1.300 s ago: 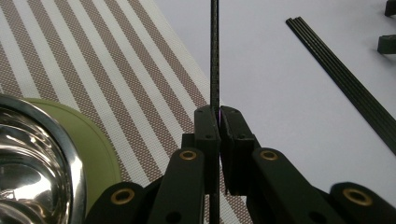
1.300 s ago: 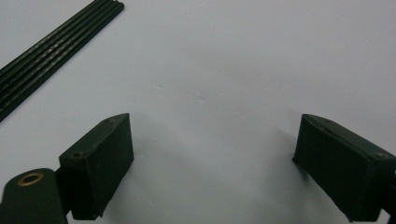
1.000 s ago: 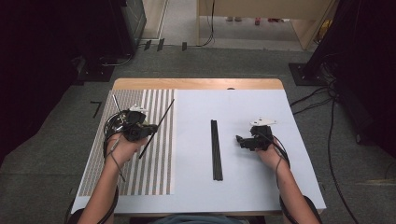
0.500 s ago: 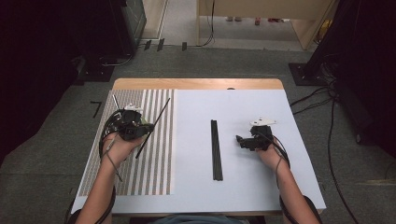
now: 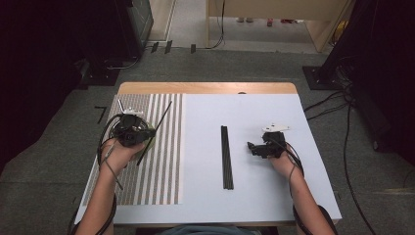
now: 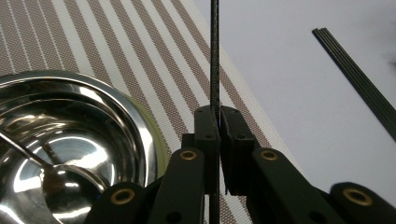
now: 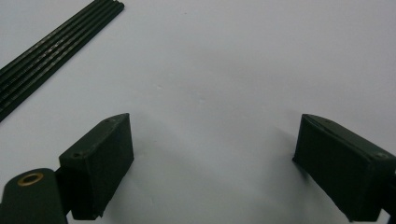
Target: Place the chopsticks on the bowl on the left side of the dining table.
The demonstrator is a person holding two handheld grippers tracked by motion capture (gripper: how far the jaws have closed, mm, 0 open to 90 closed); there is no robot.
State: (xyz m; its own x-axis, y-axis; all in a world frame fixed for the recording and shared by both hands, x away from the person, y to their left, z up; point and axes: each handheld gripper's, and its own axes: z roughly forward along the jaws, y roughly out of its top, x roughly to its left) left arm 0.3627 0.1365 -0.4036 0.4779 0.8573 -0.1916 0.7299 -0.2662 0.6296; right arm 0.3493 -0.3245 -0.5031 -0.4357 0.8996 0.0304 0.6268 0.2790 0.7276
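Note:
My left gripper point(image 5: 147, 133) point(image 6: 218, 116) is shut on a thin black rod point(image 5: 164, 113) point(image 6: 215, 56) and holds it over the striped placemat point(image 5: 166, 166). The rod slants from the mat's upper right down toward the person. Just left of the jaws sits a shiny steel bowl point(image 6: 79, 135) with a spoon point(image 6: 60, 182) in it. A bundle of black rods point(image 5: 226, 156) point(image 7: 56, 51) lies on the white table point(image 5: 274, 196) at the centre. My right gripper point(image 5: 250, 147) point(image 7: 212, 158) rests to the right of the bundle, open, with nothing between its jaws.
The placemat covers the table's left third point(image 6: 116, 56). A wooden strip point(image 5: 205, 88) edges the far side of the table. Cables point(image 5: 337, 103) run across the carpet at the right, and dark equipment stands at both sides.
My left hand has shifted slightly to the left, carrying the rod with it. The right hand and the bundle have not moved.

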